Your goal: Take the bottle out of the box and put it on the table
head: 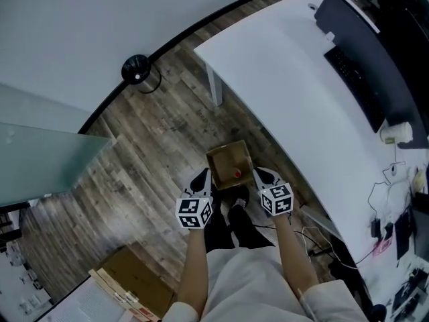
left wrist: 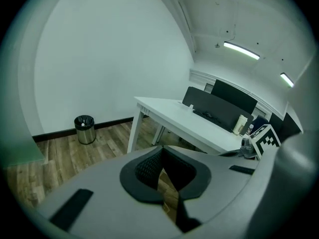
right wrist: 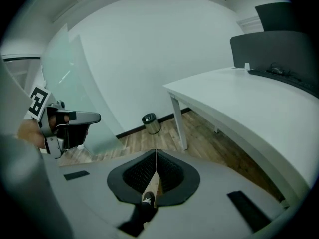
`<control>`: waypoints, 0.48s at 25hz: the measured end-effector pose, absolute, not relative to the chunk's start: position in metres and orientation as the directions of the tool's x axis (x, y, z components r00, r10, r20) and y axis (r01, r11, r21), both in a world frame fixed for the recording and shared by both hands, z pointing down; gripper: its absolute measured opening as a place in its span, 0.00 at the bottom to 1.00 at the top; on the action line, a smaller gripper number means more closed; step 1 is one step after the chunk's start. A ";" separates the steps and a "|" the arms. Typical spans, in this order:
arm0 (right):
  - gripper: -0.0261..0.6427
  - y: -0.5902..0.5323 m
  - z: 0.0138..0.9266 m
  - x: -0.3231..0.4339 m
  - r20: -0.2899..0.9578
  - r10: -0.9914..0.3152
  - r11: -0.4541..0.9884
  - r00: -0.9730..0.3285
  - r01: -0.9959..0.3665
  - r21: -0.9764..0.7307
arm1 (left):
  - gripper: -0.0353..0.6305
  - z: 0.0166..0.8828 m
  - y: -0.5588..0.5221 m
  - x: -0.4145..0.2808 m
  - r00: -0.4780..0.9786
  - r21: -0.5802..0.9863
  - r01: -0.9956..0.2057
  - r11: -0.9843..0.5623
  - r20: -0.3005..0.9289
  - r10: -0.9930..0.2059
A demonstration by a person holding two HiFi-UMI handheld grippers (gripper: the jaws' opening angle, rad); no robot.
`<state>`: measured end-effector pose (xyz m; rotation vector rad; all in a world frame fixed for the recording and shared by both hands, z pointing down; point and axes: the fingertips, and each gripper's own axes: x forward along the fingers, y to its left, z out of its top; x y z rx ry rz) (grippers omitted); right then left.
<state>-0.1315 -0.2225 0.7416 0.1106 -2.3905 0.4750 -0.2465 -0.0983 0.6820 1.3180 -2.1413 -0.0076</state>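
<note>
In the head view an open cardboard box (head: 228,164) sits on the wood floor just ahead of the person's feet. Inside it a bottle's red cap (head: 236,174) shows; the rest of the bottle is hard to make out. My left gripper (head: 201,179) hangs over the box's left edge, my right gripper (head: 263,178) over its right edge. Both point downward. In the left gripper view the left gripper (left wrist: 161,149) has its tips together with nothing between them. The right gripper (right wrist: 156,152) is likewise shut and empty. A sliver of brown box (right wrist: 151,185) shows under its pads.
A long white table (head: 315,106) runs along the right, with a dark screen (head: 365,59), keyboard and cables at its far side. A black waste bin (head: 136,69) stands by the wall. Flat cardboard boxes (head: 127,277) lie behind on the left, next to a frosted glass panel (head: 40,159).
</note>
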 end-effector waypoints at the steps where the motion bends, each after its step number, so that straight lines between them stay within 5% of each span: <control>1: 0.10 -0.219 0.750 -0.135 0.657 0.059 0.933 -0.752 -0.191 -0.303 | 0.07 0.692 -0.097 -0.250 -0.307 0.319 -0.804 0.502 0.501 -0.809; 12: 0.10 -0.192 0.861 -0.123 0.764 0.125 0.948 -0.632 -0.152 -0.281 | 0.07 0.808 -0.076 -0.244 -0.216 0.380 -0.789 0.483 0.564 -0.797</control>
